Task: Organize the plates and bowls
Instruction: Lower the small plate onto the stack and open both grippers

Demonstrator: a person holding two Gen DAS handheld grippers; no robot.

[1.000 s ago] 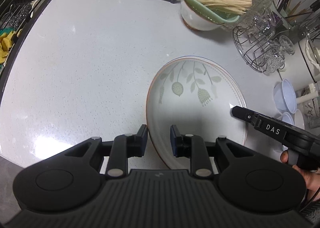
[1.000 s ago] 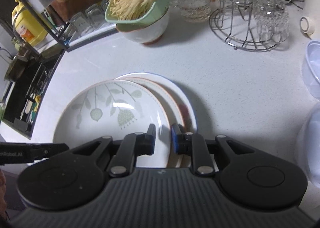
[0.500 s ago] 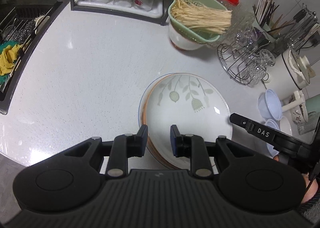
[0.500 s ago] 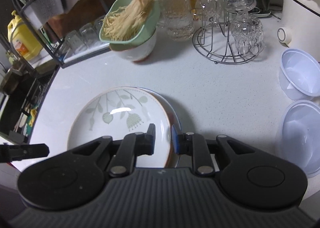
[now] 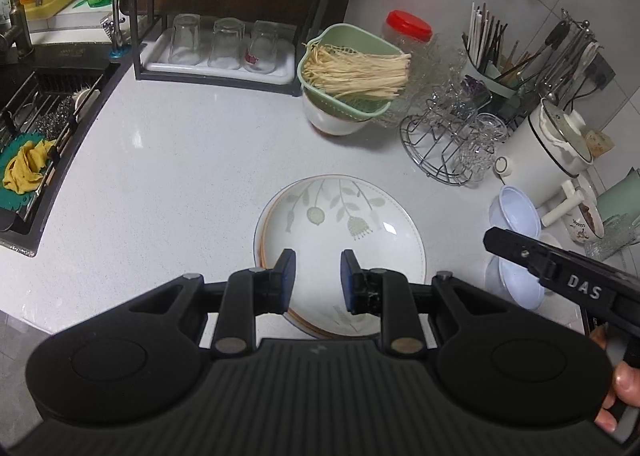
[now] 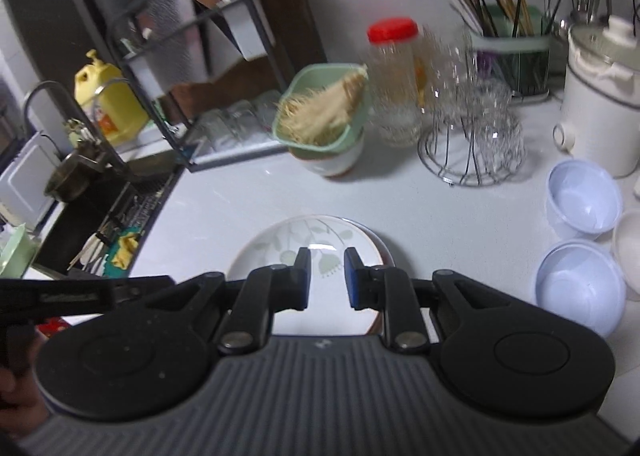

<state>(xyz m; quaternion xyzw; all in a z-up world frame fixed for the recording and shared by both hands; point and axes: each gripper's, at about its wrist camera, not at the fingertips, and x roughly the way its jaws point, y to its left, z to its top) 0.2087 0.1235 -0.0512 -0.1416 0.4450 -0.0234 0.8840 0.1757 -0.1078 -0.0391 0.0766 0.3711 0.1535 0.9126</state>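
Note:
A white plate with a leaf pattern (image 5: 340, 240) lies on top of a stack of plates on the white counter; it also shows in the right wrist view (image 6: 304, 244). My left gripper (image 5: 318, 280) is open and empty, held above the near rim of the stack. My right gripper (image 6: 326, 278) is open and empty, also above the stack. The right gripper's body shows at the right of the left wrist view (image 5: 560, 280). Two translucent white bowls (image 6: 582, 203) (image 6: 580, 286) stand on the counter to the right. A white bowl (image 5: 332, 121) carries a green strainer of noodles (image 5: 352, 71).
A wire rack with glassware (image 5: 452, 143) stands right of the noodle bowl. A white cooker (image 5: 548, 155) and a utensil holder (image 5: 492, 55) are at the far right. A tray of upturned glasses (image 5: 220, 47) is at the back. The sink (image 5: 36, 135) is at the left.
Both grippers have pulled up and back from the plate stack, so the plates look smaller. The leaf plate now lies squarely on the stack.

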